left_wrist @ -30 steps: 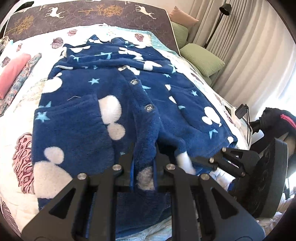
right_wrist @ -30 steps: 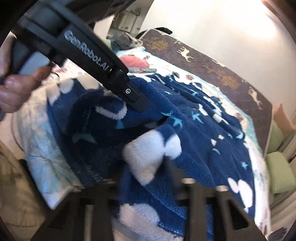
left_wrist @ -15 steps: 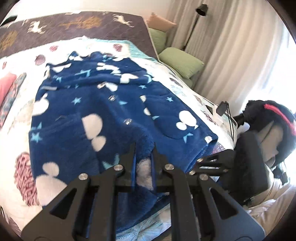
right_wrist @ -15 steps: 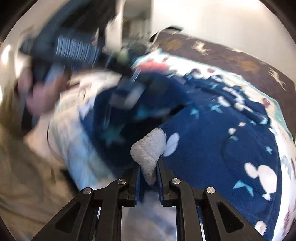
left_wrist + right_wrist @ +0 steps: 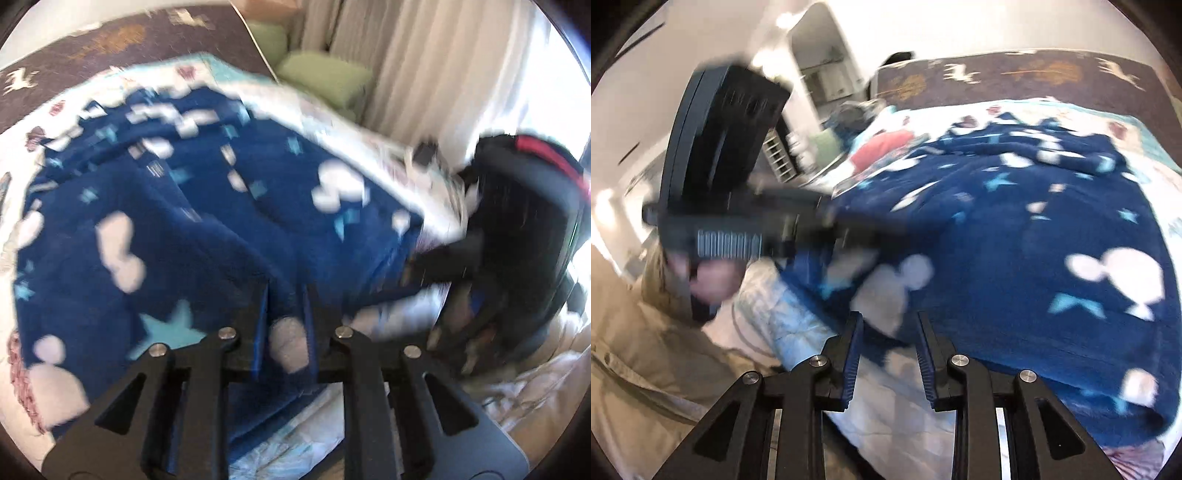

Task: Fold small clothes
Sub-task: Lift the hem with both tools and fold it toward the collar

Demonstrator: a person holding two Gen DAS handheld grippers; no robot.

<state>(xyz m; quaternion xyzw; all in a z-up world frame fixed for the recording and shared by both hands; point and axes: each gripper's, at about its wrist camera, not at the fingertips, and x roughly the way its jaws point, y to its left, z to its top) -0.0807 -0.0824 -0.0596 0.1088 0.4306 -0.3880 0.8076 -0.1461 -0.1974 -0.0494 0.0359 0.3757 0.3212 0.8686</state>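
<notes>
Through the left wrist camera, a blue fleece garment (image 5: pixel 207 221) with white blobs and pale stars lay spread over a white patterned bedspread (image 5: pixel 354 144); its near hem hung at the edge of the bed, where the left gripper (image 5: pixel 286 314) had a fold of it between its pads; the jaws were easing apart, yet the fleece still filled the gap and touched both pads; beyond the bed stood a dark headboard (image 5: pixel 122 40) with pale animal figures, green cushions (image 5: pixel 325 77) and long pale curtains (image 5: pixel 424 62) against bright daylight; the right gripper (image 5: pixel 436 266) reached in at the garment's far corner, badly blurred.

Through the right wrist camera, the same garment (image 5: pixel 1015 236) covered most of the bedspread (image 5: pixel 783 317); the right gripper (image 5: pixel 888 336) had its fingers clearly apart and opening, the hem lying loose between them, pressed by neither pad; the left gripper (image 5: pixel 849 225) gripped the hem just beyond, carried by a hand (image 5: pixel 709 273) with a beige sleeve (image 5: pixel 646 350) below; a pink item (image 5: pixel 882 146) lay past the garment; white walls and a doorway (image 5: pixel 820 70) filled the background.
</notes>
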